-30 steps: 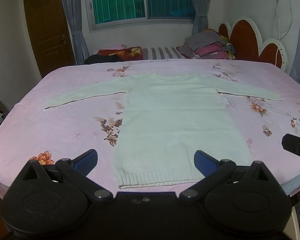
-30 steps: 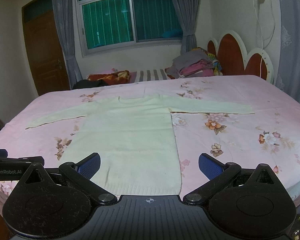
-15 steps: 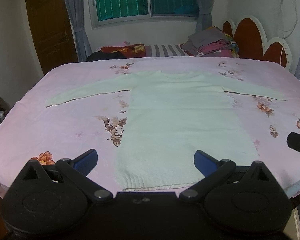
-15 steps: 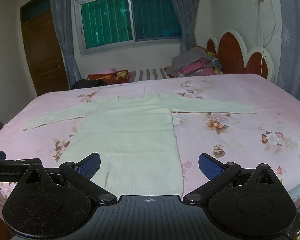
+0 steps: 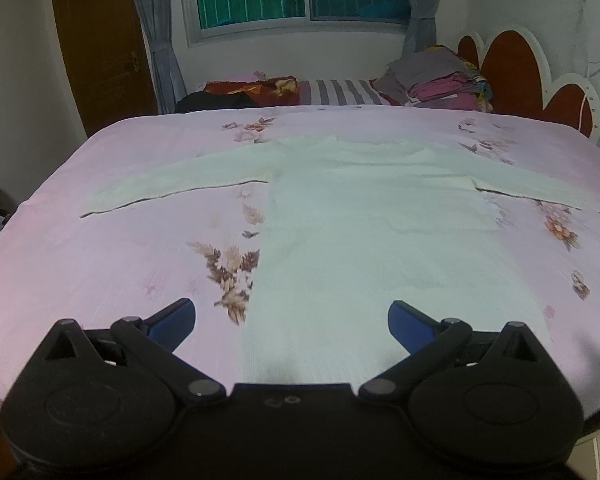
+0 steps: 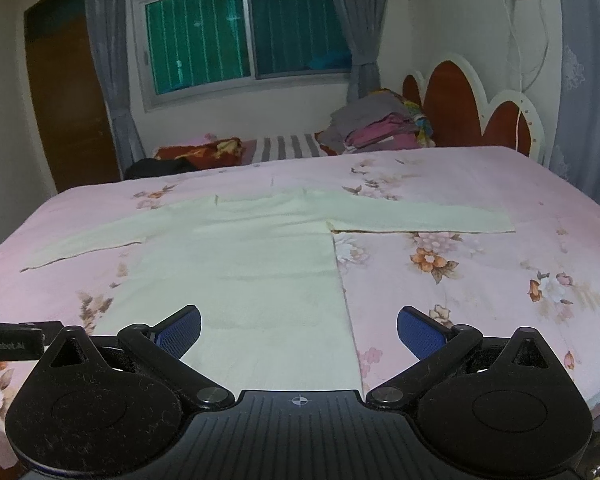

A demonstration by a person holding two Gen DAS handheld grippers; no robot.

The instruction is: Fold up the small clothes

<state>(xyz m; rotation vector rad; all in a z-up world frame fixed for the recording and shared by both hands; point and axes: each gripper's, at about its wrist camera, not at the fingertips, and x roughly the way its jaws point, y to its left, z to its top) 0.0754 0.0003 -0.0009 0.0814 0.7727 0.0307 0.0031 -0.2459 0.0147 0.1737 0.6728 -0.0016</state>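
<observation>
One pale long-sleeved sweater (image 5: 364,248) lies on one bed (image 5: 100,264) with a pink flowered sheet. It has two sleeves, both spread out. Two grippers are in view, the left gripper (image 5: 292,322) and the right gripper (image 6: 299,328), each with two blue-padded fingers. One stack of folded clothes (image 6: 380,128) sits by the headboard, perhaps five or six pieces; it is too blurred to count.

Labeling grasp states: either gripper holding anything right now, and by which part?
Nothing held. Left gripper and right gripper have jaws open above the sweater, which lies flat on the bed.
</observation>
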